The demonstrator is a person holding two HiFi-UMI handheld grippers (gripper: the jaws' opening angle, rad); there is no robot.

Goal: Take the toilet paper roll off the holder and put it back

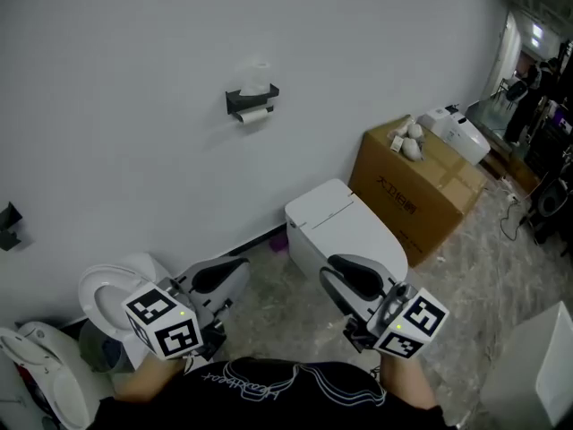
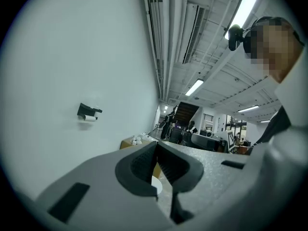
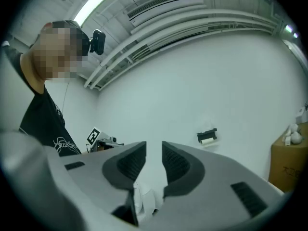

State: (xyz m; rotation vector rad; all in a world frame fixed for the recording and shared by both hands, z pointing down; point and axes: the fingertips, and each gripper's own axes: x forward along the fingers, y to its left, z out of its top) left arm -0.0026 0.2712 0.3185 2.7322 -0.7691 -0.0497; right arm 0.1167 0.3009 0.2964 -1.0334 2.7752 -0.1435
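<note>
Left claw (image 2: 156,147) closed, right claw (image 3: 154,146) slightly apart, both empty, one roll (image 1: 254,115) under holder (image 1: 240,100)

Open air up to holder (image 1: 252,102); toilet (image 1: 345,231), box (image 1: 416,186) low right, seemingly clear of path.

The toilet paper roll (image 2: 90,119) under its holder (image 2: 88,110) is too small in either gripper view to show any detail. In the head view the left edge cuts off a black bracket (image 1: 8,226), and the bottom right corner cuts off a white unit (image 1: 543,374).
</note>
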